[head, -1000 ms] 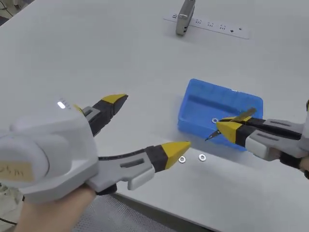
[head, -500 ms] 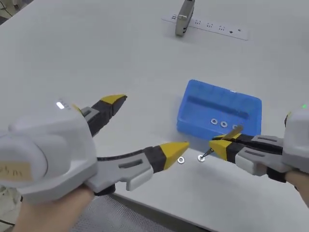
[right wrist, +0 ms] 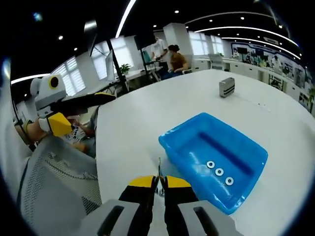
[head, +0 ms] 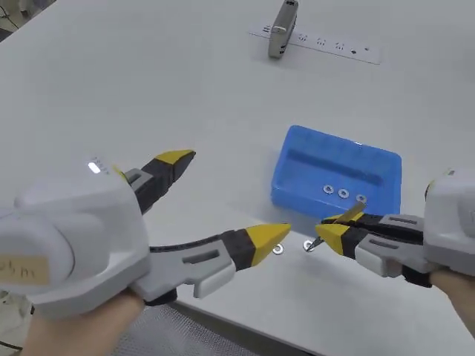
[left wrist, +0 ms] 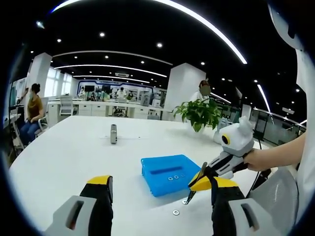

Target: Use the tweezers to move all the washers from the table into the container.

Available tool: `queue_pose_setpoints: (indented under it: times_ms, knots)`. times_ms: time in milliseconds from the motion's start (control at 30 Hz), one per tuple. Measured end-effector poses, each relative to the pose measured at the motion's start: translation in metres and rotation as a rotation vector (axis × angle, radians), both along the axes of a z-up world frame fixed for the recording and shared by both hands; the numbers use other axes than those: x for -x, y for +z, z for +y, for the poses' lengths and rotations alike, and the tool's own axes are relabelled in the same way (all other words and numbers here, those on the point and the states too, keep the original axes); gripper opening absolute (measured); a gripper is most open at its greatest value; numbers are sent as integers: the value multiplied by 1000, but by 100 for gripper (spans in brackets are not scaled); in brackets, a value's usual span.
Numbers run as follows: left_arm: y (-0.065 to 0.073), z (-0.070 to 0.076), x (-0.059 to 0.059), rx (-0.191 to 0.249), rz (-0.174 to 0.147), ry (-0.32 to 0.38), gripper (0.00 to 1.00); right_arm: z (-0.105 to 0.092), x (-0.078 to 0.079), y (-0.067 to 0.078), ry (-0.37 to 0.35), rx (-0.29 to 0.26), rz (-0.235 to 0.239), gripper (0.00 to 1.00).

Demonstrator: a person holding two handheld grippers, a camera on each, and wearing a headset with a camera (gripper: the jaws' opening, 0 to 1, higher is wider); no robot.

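the right tongs (head: pixel 332 228) are clamped shut on the tweezers (head: pixel 318 239), whose tip is down at one washer (head: pixel 309 246) on the worktop (head: pixel 148 89), just in front of the blue container (head: pixel 334 156). a second washer (head: pixel 277 249) lies beside it, near the lower jaw of the left tongs (head: pixel 226 194), which are spread wide and hold nothing. three washers (head: pixel 343 193) lie inside the container.

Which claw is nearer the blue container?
Right. The right claw, shut on tweezers, is just in front of the container; the left claw, open, is farther to its left.
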State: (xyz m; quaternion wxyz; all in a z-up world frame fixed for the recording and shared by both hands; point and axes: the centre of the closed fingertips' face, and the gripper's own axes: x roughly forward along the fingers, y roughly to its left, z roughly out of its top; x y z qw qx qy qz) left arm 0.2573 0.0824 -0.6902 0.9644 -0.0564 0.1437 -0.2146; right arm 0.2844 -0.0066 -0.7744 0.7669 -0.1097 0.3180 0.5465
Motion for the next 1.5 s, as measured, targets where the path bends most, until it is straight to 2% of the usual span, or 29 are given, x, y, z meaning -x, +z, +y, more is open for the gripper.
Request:
queue_pose_setpoints:
  times_ms: [67, 233, 500, 800, 867, 1100, 1300, 1433, 1500]
  knots:
    - [0, 0, 0, -1, -1, -1, 83, 3, 3, 2, 33, 8, -23, 3]
    - [0, 0, 0, -1, -1, -1, 83, 7, 6, -1, 59, 20, -27, 3]
    - [1, 1, 0, 0, -3, 3, 83, 7, 9, -2, 131, 60, -114, 3]
    - [1, 1, 0, 0, -5, 3, 83, 4, 5, -2, 121, 64, -126, 3]
    - [1, 0, 0, -1, -5, 3, 83, 4, 7, -4, 121, 58, -98, 4]
    - [1, 1, 0, -1, -7, 5, 83, 6, 9, -3, 122, 45, -102, 3]
    - [1, -3, 0, 3, -5, -10, 84, -2, 6, -4, 81, 35, -68, 3]
    - [1, -5, 0, -12, -7, -13, 84, -6, 10, -1, 85, 46, -81, 3]
    - [0, -4, 0, -15, -3, -11, 83, -10, 11, 6, 83, 50, -107, 3]
